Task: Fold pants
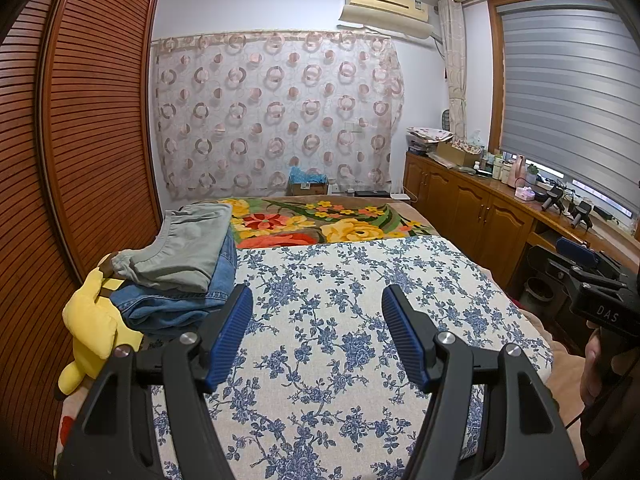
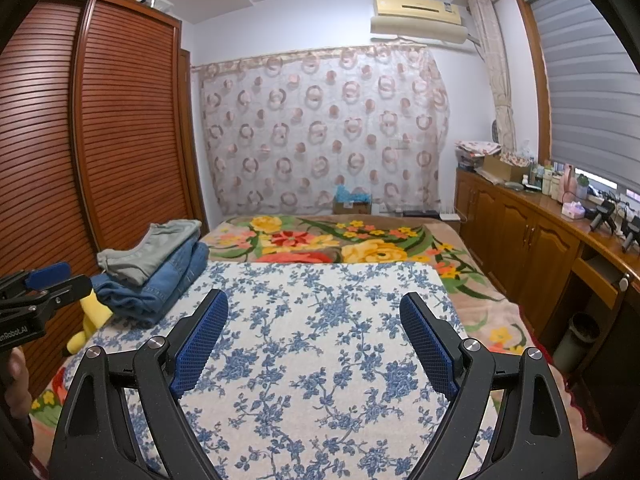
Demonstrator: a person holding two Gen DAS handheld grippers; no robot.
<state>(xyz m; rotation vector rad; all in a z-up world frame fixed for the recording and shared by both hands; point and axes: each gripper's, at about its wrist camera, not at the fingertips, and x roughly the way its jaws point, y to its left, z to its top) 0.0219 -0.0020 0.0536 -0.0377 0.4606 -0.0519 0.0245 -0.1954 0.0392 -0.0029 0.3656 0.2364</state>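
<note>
Folded grey pants [image 1: 188, 244] lie on top of folded blue jeans [image 1: 176, 300] in a stack at the left side of the bed; the grey pants [image 2: 156, 248] and the jeans [image 2: 160, 284] also show in the right wrist view. My left gripper [image 1: 316, 300] is open and empty above the blue-flowered cloth [image 1: 340, 320], just right of the stack. My right gripper [image 2: 314, 306] is open and empty above the same cloth [image 2: 320, 340]. Each gripper shows at the edge of the other's view.
A yellow plush toy [image 1: 94, 324] lies at the bed's left edge beside the stack. A flowered blanket [image 1: 320, 220] covers the far bed. A louvred wardrobe [image 1: 80, 120] stands left. A wooden cabinet [image 1: 472, 208] with bottles runs along the right, under the window.
</note>
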